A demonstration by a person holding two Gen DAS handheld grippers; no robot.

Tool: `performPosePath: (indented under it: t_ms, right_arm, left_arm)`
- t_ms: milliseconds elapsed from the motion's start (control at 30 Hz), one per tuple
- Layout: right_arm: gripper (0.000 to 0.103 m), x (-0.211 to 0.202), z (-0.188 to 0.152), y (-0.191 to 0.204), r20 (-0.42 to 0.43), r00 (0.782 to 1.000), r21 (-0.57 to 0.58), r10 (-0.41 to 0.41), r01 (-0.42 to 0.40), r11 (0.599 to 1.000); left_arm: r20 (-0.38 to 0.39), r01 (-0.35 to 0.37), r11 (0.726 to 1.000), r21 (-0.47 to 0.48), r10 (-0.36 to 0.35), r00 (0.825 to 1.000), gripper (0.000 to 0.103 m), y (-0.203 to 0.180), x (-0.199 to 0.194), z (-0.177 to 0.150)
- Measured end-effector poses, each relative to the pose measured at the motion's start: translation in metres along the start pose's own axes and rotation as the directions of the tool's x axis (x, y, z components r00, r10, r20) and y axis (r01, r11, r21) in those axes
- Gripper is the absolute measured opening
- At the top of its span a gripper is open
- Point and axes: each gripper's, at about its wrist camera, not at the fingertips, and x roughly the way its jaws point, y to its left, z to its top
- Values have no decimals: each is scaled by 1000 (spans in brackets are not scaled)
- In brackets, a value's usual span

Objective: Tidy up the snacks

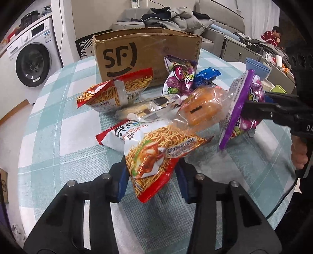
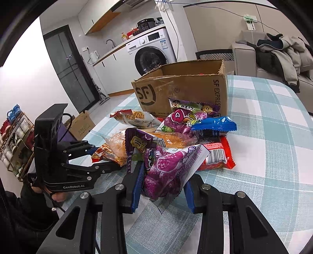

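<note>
A pile of snack bags lies on the checked tablecloth in front of an open SF cardboard box (image 1: pixel 144 54), which also shows in the right wrist view (image 2: pixel 182 88). My left gripper (image 1: pixel 151 175) is shut on a red noodle-snack bag (image 1: pixel 154 154). My right gripper (image 2: pixel 163 187) is shut on a purple candy bag (image 2: pixel 166 166) and holds it tilted above the table; that bag and the gripper show at the right of the left wrist view (image 1: pixel 242 105). A second noodle bag (image 1: pixel 117 91), another purple bag (image 1: pixel 180 78), a blue packet (image 1: pixel 205 75) and a wrapped bun (image 1: pixel 203 105) stay in the pile.
A red wrapper (image 2: pixel 217 154) lies at the pile's right side. A blue bowl (image 1: pixel 258 67) stands at the far right table edge. A washing machine (image 1: pixel 31 62) and a sofa with clothes (image 1: pixel 172 17) are behind the table.
</note>
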Motion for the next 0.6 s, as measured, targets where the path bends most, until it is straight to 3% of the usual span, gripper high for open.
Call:
performPosePath:
  t_ms: [400,567,600]
  right_arm:
    - [37,-5,0,4,8,1000,-8,0,0,1000]
    - [37,-4,1,5,4,1000,-11,0,0,1000]
    - [37,-4,1,5,4,1000,-11,-1,1,1000]
  left_arm:
    - [28,18,1000,-8,-18,999,39,-4,-28,-24]
    - [19,60,998,-27,-59,998,40,2,-35,-37]
    - [15,84,995,-46,-84,996,44,5,-36,-37]
